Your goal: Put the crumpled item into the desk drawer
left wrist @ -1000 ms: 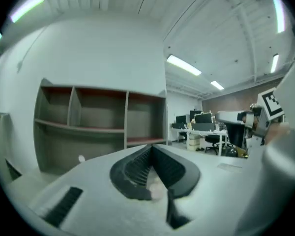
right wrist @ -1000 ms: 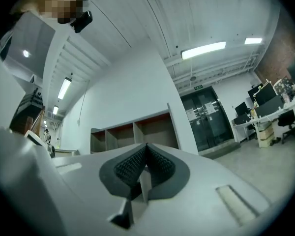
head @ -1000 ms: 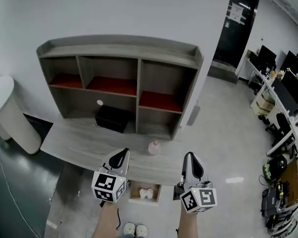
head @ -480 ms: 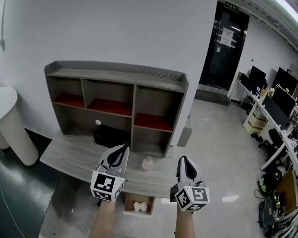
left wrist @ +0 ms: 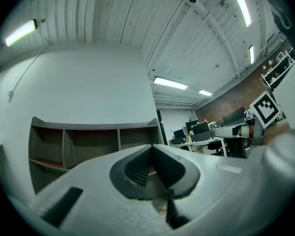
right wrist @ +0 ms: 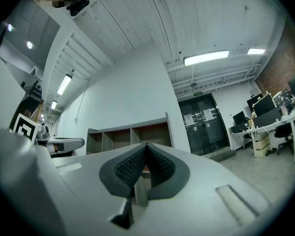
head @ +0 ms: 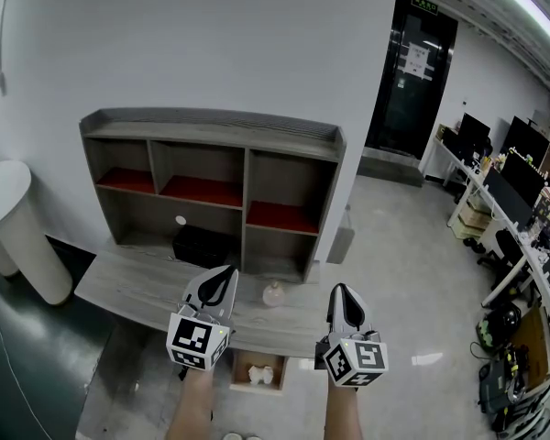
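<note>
A white crumpled item lies inside the open wooden drawer under the grey desk. Both grippers are held up in front of the desk edge, above the drawer. My left gripper is shut with nothing between its pads, as the left gripper view shows. My right gripper is also shut and empty, its ribbed pads pressed together in the right gripper view. A small pale pink object stands on the desk between the two grippers.
A grey hutch with red-floored shelves sits on the desk, with a black box in front of its lower shelf. A white cylindrical bin stands at left. Office desks with monitors and a dark door are at right.
The head view has tilted up, showing more wall and less floor. Both grippers stay shut and side by side, shifting only slightly in the picture.
</note>
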Available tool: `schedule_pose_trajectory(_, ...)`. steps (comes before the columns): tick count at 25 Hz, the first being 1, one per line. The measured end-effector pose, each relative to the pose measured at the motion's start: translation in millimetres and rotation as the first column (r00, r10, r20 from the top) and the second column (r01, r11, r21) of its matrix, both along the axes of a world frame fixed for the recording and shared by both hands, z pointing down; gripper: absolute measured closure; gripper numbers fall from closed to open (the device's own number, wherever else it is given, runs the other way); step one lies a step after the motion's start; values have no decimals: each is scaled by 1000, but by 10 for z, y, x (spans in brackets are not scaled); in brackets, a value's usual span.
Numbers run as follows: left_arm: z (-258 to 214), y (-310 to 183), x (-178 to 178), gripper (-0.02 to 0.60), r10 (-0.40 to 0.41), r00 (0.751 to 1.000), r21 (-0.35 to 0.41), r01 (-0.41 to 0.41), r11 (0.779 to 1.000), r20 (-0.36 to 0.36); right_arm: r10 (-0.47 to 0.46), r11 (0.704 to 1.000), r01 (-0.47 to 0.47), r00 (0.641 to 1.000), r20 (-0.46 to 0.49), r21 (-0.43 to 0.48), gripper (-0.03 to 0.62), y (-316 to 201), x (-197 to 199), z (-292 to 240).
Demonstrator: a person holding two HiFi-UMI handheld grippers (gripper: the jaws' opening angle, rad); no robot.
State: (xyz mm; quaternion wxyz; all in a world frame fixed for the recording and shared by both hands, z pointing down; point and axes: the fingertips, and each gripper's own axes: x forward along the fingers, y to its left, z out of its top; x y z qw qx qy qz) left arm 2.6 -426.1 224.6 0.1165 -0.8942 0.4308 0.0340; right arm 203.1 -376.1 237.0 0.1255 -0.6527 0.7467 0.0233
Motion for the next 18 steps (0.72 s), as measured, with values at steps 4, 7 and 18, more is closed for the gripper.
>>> schedule_pose_trajectory(4, 33, 17, -17, 580, 4, 1000, -10, -4, 1000, 1, -10, 1000, 10, 1000, -8, 4, 585, 16, -57, -16)
schedule_pose_trajectory(7, 44, 37, -35, 580, 5, 1000, -14, -5, 1000, -1, -14, 1000, 14, 1000, -14, -1, 583, 37, -90, -7)
schedule_pose_trajectory(18, 89, 52, -45, 580, 14, 1000, -31, -14, 999, 1, -16, 1000, 15, 1000, -22, -4, 583, 67, -123, -17)
